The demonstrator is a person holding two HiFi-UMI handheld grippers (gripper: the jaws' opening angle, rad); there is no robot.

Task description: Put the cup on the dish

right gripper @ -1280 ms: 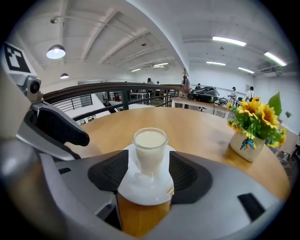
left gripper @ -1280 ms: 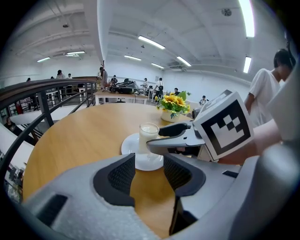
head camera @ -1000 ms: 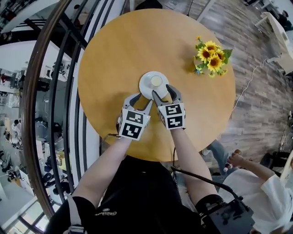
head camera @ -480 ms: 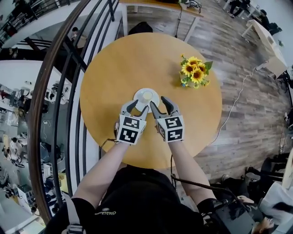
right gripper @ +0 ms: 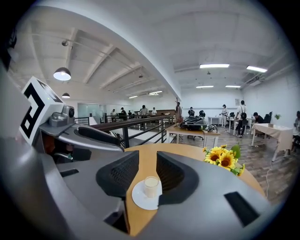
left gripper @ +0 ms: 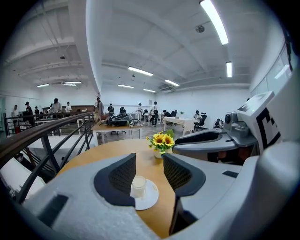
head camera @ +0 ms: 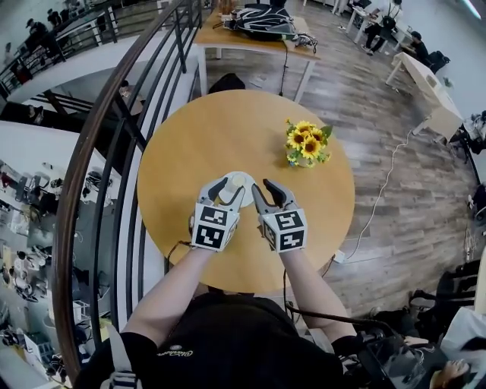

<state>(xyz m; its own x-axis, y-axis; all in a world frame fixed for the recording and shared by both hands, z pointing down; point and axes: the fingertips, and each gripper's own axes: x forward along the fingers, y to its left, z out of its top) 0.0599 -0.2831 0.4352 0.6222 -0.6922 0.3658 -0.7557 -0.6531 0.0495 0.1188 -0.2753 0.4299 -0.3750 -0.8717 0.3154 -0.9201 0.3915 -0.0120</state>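
A small pale cup [head camera: 237,180] stands upright on a white dish [head camera: 244,177] near the middle of the round wooden table [head camera: 228,121]. Both grippers hang above the table on its near side, apart from cup and dish. My left gripper [head camera: 229,188] is open with nothing between its jaws; past them I see the cup [left gripper: 138,186] on the dish [left gripper: 150,199]. My right gripper [head camera: 263,185] has just been closing; a narrow gap remains and nothing is in it. Beyond its jaws lie the cup [right gripper: 151,186] and dish [right gripper: 139,199].
A pot of sunflowers [head camera: 306,144] stands on the table to the right of the dish. A dark metal railing [head camera: 114,152] curves along the table's left side, with a drop to a lower floor beyond. A table with a black bag [head camera: 262,21] stands behind.
Both grippers have lifted up and back from the dish, which now looks smaller and farther off. The right gripper's jaws have narrowed from wide open.
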